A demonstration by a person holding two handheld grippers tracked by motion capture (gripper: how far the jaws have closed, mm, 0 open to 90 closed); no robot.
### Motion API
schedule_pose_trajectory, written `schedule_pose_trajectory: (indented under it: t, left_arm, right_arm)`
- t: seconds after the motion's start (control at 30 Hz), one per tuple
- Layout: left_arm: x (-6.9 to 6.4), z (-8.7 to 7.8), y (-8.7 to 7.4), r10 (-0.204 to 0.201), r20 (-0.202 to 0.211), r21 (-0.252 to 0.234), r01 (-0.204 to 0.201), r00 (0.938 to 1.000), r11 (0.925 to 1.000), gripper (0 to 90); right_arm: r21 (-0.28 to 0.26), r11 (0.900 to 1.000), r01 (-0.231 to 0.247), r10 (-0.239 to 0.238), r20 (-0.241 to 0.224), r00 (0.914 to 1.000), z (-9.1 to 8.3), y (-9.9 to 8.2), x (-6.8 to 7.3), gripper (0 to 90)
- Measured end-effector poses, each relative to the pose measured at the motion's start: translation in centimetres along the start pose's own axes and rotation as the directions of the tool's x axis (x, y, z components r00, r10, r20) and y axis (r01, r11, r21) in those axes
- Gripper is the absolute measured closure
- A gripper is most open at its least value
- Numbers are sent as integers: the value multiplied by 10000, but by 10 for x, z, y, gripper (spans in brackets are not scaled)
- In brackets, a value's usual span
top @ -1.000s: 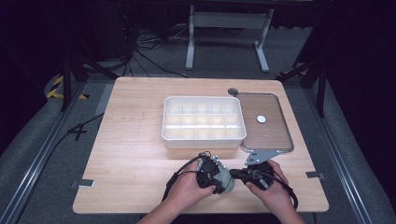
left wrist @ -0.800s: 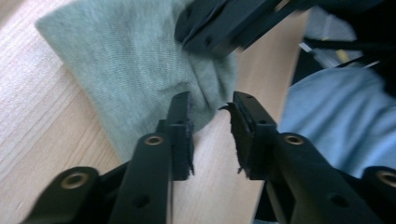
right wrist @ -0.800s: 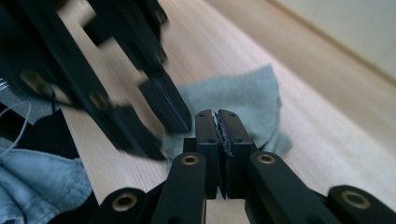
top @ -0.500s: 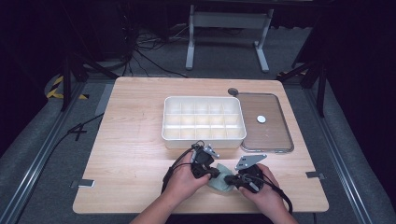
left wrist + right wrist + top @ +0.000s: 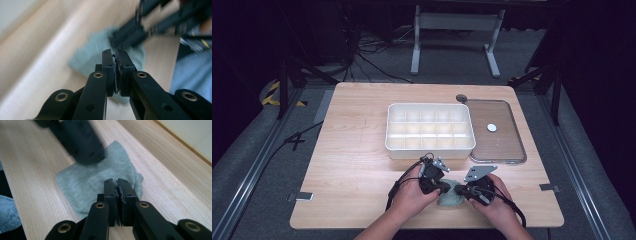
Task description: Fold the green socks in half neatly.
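**Both grippers pinching a grey cloth at the near edge of the table**

A small grey cloth (image 5: 451,195) lies flat on the wooden table (image 5: 357,165), close to the near edge and a little right of the middle. The person's hands come in from below, one on each side of it. The left gripper (image 5: 443,187) reaches in from the left and the right gripper (image 5: 463,190) from the right, so their tips almost meet over the cloth.

In the left gripper view the two black jaws stand pressed together, having just been closing, with a thin bit of fabric caught between the pads; the cloth (image 5: 100,53) spreads out blurred beyond them. In the right gripper view the jaws are likewise clamped together on an edge of the cloth (image 5: 97,182), which lies spread on the wood with a slight crease. The dark, blurred shape over the cloth's far end there is the other gripper.

Farther back on the table stands a white tray (image 5: 430,149) divided into many small compartments. Just to its right lies a clear lid (image 5: 504,145) with a small white knob (image 5: 492,127) in its middle, well apart from the cloth
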State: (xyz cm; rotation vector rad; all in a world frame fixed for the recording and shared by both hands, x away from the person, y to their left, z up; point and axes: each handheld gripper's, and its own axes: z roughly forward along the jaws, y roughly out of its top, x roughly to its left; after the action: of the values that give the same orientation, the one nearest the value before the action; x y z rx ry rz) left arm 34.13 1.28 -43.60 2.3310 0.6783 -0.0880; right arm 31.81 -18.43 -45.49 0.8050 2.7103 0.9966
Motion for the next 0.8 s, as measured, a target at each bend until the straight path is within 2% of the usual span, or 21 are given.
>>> schedule_pose_trajectory:
  t: [0.03,0.07,0.17,0.23,0.27,0.3,0.37,0.47,0.53,0.63,0.7,0.8]
  left_arm:
    - [1,3,0,173,-270,-84,-176,9995,9998,862]
    - [3,7,0,200,-588,389,-177,9981,9991,875]
    - [8,18,-4,64,-597,1074,0,9982,9942,898]
    - [8,18,-4,18,-585,1025,42,9983,9947,899]
    - [6,17,-4,125,-734,1138,-41,9972,9935,899]
    - [6,17,-4,125,-734,1138,-41,9972,9935,899]
    - [5,17,-4,44,-765,1153,45,9971,9933,899]
    - [5,17,-5,-12,-798,1163,105,9968,9932,900]
    - [5,16,-5,-45,-814,1186,142,9967,9928,900]
    - [5,14,-5,-36,-854,1293,147,9963,9915,900]
    - [3,15,-6,-45,-988,1182,162,9951,9929,899]
    - [2,13,-5,4,-1023,1086,108,9948,9940,892]
  right_arm:
    - [2,10000,83,-83,-4,10000,0,0,0,862]
    - [-13,9999,106,-106,11,9999,0,0,1,860]
    - [-106,9999,33,-33,2,10000,0,-1,0,858]
    - [-166,9999,-11,11,-2,10000,0,-2,0,848]
    - [-457,9988,-150,141,-216,9997,-6,-2,-1,823]
    - [-457,9988,-150,141,-216,9997,-6,-2,-1,823]
    - [-962,9946,-396,366,-323,9988,-19,-1,-4,825]
    - [-1155,9912,-643,632,-131,9979,-35,-1,-8,821]
    - [-1078,9910,-798,793,-86,9968,-40,-2,-10,819]
    - [-723,9912,-1106,1103,-78,9939,-36,-6,-14,821]
    - [-690,9895,-1273,1254,-307,9916,-34,-7,-13,828]
    - [-548,9946,-884,865,-367,9956,-29,-2,-5,827]
